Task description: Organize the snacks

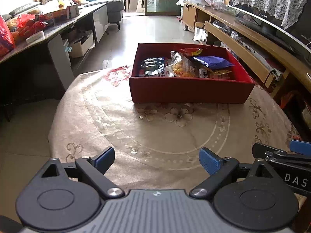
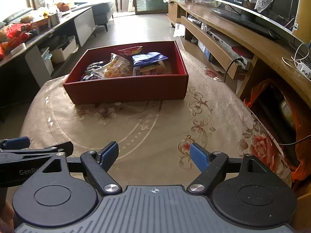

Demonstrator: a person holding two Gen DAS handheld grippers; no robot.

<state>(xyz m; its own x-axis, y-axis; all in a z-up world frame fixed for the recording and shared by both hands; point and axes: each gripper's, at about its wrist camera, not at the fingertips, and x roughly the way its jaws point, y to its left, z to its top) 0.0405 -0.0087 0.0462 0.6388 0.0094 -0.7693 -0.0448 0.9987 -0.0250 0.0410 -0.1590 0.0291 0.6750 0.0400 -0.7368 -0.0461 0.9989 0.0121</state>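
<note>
A red cardboard box [image 1: 190, 91] [image 2: 126, 89] stands on the round table's far half. Inside lie several snack packets: a blue bag [image 1: 212, 62] [image 2: 148, 57], a clear bag of yellow puffs [image 1: 181, 68] [image 2: 116, 68], a dark silver packet [image 1: 153, 65] and a red-yellow packet [image 1: 191, 51] [image 2: 131, 49]. My left gripper [image 1: 156, 158] hovers over the near tablecloth, open, nothing between its blue pads. My right gripper [image 2: 154, 154] is beside it, open and empty too. Each gripper shows at the edge of the other's view.
The table wears a beige flowered cloth [image 1: 175, 128] [image 2: 155, 120]. A long dark desk [image 1: 38, 36] piled with red bags runs along the left. A wooden TV bench [image 2: 243, 44] with a television [image 2: 256, 2] lines the right wall. An orange bag [image 2: 299, 165] hangs near the table's right edge.
</note>
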